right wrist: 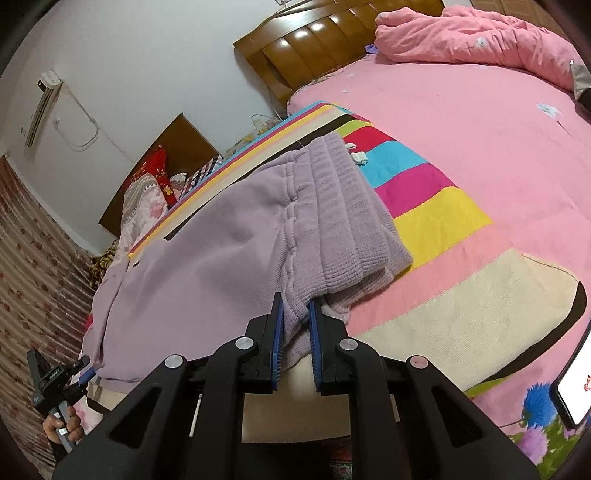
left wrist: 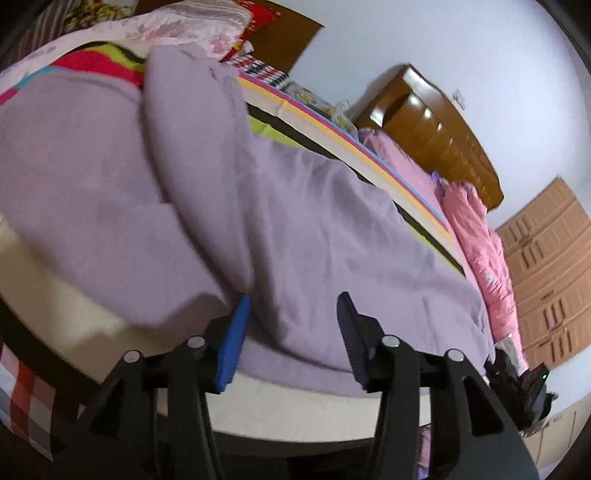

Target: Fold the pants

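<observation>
Right gripper (right wrist: 295, 314) jaws clamped on pants (right wrist: 229, 251) waistband corner, on striped blanket (right wrist: 436, 218). Left gripper (left wrist: 291, 314) jaws wide, empty, at the hem. Pink quilt (right wrist: 472, 40) at 1 o'clock, phone (right wrist: 574, 387) at 4.

Lilac pants (right wrist: 229, 236) cover near-left part of bed (right wrist: 480, 155), reaching its near edge. Striped blanket (right wrist: 424, 206) to right of waistband bare, open for passage. Crumpled pink quilt (right wrist: 476, 37) heaped far right near wooden headboard (right wrist: 314, 48), blocking that corner. Phone (right wrist: 576, 384) at bed's right near edge. Pillows and folded bedding (left wrist: 177, 26) piled beyond pants legs. Cardboard boxes (left wrist: 550, 273) stacked past bed's far side.
</observation>
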Available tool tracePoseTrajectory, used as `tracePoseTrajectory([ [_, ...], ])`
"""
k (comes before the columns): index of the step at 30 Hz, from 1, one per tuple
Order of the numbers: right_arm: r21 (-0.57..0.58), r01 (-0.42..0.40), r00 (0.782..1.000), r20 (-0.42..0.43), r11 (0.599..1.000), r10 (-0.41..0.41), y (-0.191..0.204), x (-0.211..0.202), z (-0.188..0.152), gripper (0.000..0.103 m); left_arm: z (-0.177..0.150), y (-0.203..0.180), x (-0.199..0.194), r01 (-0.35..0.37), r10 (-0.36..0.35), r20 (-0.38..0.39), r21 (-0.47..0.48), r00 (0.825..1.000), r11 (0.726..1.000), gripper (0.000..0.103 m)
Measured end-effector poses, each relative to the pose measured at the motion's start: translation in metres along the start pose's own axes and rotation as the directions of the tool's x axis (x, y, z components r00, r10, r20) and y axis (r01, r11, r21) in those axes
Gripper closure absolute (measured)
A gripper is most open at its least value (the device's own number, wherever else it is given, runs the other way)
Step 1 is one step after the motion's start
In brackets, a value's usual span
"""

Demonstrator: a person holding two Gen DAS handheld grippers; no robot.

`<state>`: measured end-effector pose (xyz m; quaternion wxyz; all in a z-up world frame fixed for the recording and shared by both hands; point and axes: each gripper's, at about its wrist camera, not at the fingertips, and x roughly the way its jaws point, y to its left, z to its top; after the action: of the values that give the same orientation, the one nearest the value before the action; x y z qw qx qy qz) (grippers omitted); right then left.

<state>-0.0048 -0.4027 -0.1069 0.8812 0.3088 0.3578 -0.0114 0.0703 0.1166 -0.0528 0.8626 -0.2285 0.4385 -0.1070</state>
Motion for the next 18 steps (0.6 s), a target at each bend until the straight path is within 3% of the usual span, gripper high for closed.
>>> tracePoseTrajectory([
  [2, 0.003, -0.002, 1.0, 0.001, 1.0, 0.002, -0.001, 0.0, 0.0, 0.09, 0.001, -0.009, 0.014, -0.087, 0.088, -0.03, 0.045, 0.996, 0.995, 0.055],
  [4, 0.002, -0.005, 1.0, 0.002, 1.0, 0.005, -0.001, 0.0, 0.0, 0.09, -0.001, -0.012, 0.022, -0.19, 0.191, -0.009, 0.064, 0.982, 0.98, 0.094],
  [5, 0.0, -0.004, 1.0, 0.001, 1.0, 0.004, -0.001, -0.001, 0.0, 0.09, -0.001, -0.009, 0.021, -0.183, 0.184, -0.003, 0.062, 0.983, 0.981, 0.098],
  [7, 0.0, -0.011, 1.0, 0.012, 1.0, 0.011, 0.0, -0.005, 0.003, 0.09, 0.0, -0.006, 0.007, -0.117, 0.116, 0.036, 0.034, 0.993, 0.993, 0.099],
  [11, -0.02, -0.034, 0.998, 0.049, 0.999, 0.035, 0.009, -0.027, 0.009, 0.09, -0.002, -0.022, -0.039, -0.058, 0.05, 0.119, 0.061, 0.992, 0.996, 0.099],
  [14, -0.039, -0.014, 0.999, 0.033, 0.999, 0.015, 0.005, -0.029, 0.011, 0.09, -0.011, -0.024, -0.043, -0.066, 0.057, 0.092, 0.094, 0.994, 0.993, 0.099],
  [18, -0.015, -0.011, 1.0, 0.005, 1.0, 0.011, -0.007, -0.007, 0.0, 0.091, -0.025, 0.005, -0.003, -0.063, 0.062, 0.023, 0.032, 0.998, 0.998, 0.099],
])
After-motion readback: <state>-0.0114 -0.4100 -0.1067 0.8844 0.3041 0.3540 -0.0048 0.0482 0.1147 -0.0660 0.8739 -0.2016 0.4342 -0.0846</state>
